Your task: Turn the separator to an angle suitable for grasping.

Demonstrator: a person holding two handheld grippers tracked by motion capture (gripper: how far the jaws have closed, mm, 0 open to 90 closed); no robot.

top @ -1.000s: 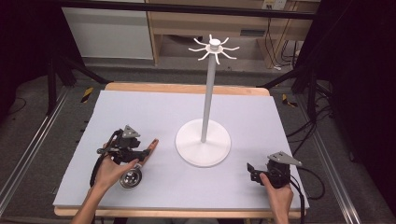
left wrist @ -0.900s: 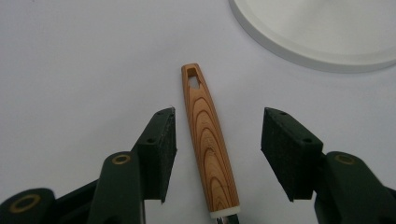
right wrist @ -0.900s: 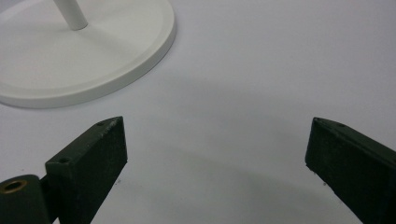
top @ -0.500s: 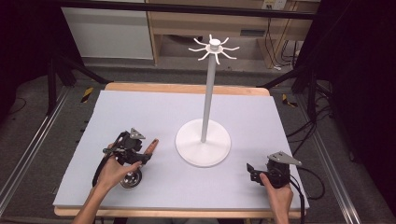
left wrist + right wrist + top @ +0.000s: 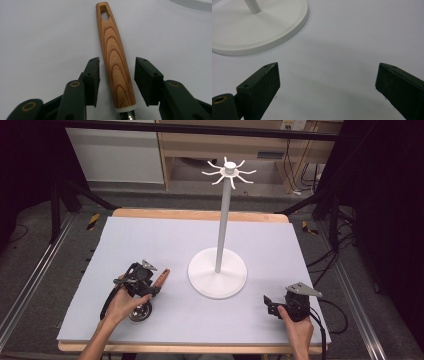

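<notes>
A utensil lies on the pale table mat at the front left, with a wooden handle [image 5: 162,276] and a round metal head [image 5: 140,312]. My left gripper [image 5: 152,288] is down over the handle. In the left gripper view the handle [image 5: 113,50] runs between the two pads, and my left gripper [image 5: 117,61] has its jaws closing with a narrow gap left on each side. Near the front right edge my right gripper [image 5: 270,304] rests wide open, and nothing lies between the jaws of my right gripper [image 5: 328,66]. A white hook stand [image 5: 218,279] rises at mid-table.
The stand's round base [image 5: 262,32] lies just ahead and to the left of my right gripper. Its hook crown [image 5: 229,169] sits high on the pole. The mat [image 5: 165,240] is bare behind both hands. Cables trail off the table's right side.
My left gripper has edged right and settled over the wooden handle. The right hand and its gripper have kept still.
</notes>
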